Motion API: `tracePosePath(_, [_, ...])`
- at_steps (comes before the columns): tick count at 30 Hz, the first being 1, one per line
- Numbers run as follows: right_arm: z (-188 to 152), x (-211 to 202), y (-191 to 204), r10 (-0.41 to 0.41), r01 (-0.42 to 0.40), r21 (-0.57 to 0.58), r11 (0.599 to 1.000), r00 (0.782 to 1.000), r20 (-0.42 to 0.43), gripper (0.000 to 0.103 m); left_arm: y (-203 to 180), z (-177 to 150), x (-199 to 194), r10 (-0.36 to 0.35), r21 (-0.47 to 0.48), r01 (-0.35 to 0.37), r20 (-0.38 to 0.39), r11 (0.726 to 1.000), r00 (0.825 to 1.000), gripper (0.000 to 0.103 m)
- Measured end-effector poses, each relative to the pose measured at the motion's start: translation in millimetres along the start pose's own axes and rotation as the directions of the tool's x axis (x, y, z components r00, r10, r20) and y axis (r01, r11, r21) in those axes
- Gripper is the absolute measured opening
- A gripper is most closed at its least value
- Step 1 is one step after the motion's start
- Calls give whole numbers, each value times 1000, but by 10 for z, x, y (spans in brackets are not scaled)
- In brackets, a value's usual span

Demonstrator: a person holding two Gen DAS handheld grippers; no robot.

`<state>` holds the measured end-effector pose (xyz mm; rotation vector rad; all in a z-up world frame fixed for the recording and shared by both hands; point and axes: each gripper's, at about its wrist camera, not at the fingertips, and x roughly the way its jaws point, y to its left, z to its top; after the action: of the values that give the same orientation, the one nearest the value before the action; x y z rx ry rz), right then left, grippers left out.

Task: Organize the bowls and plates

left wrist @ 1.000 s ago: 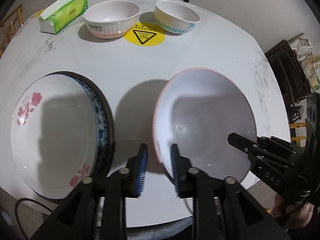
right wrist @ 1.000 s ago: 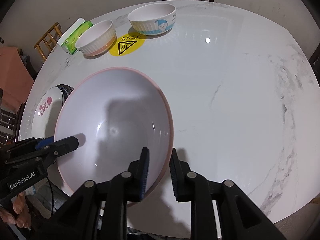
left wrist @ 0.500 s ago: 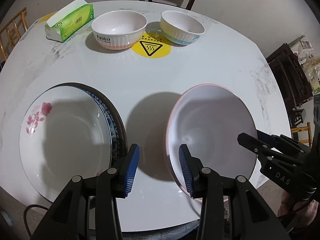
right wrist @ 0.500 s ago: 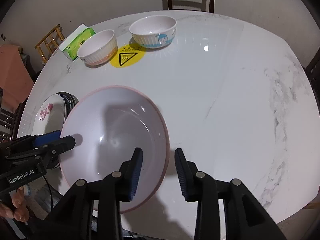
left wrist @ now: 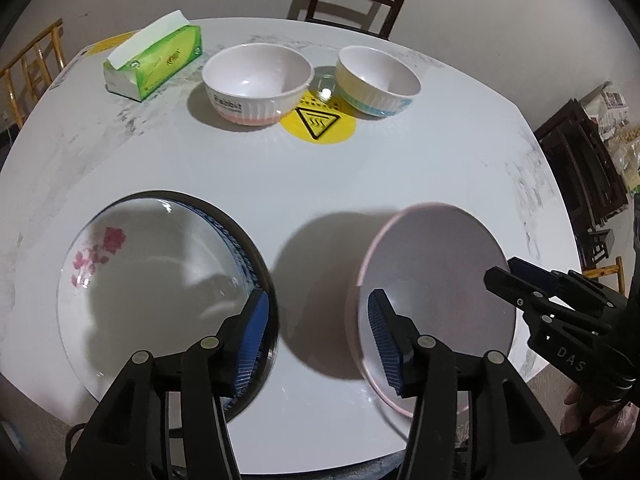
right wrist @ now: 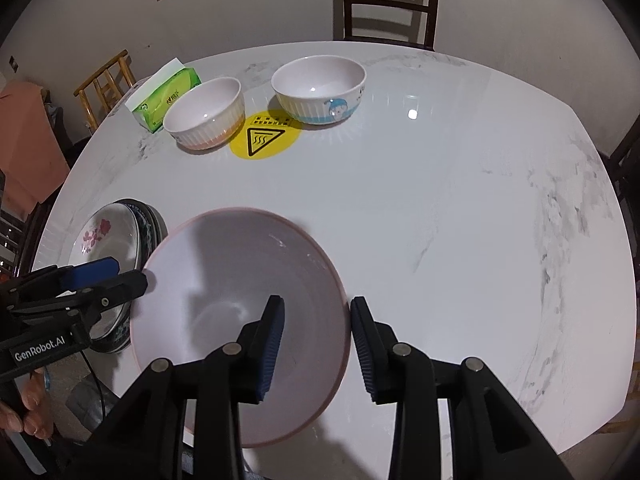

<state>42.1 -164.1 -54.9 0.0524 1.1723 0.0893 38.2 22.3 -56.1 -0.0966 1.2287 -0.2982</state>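
**Pink-rimmed bowl on table, both grippers open around its rim**

White marble-look round table (right wrist: 440, 184) fills both views. On it, lower centre of the right wrist view: large shallow bowl (right wrist: 224, 280), white inside with a thin pink rim, empty, glossy. It appears to rest on the table near its front edge; contact underneath is not clearly visible.

Lower left of the left wrist view: plate stack (left wrist: 160, 300), top plate white with red flower print, a blue-patterned and a dark-rimmed plate beneath.

Upper middle: two small ribbed bowls, pink-based bowl (left wrist: 258, 80) and blue-banded bowl (left wrist: 376, 84), flanking a yellow warning sticker (left wrist: 320, 122). Green tissue box (left wrist: 154, 62) upper left.

Left gripper (left wrist: 316, 332): jaws have just been opening; they straddle the large bowl's left rim, pads clear of it. Right gripper (right wrist: 316, 344): jaws parted, straddling the right rim, not pressing on it.
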Motion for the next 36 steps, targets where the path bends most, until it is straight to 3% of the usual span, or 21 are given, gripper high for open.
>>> tracePosePath(8, [182,-29,11,-18,18,3,1000,1000,23,35,195,142,-121,-6,-39,7,43,999,999,52])
tracePosePath(17, [437,43,238,64,-64,-16,998,998,4,35,586,458,-219,52,-112,-43,81,993,995,53])
tracePosePath(25, [841,256,582,148,-149,-12,989,989,-28,35,934,862,-130,73,-192,-55,87,980,994,53])
tracePosePath(36, [1526,643,843,150,-149,46,988,989,-9,35,1095,1471,44,52,-215,-30,100,976,994,53])
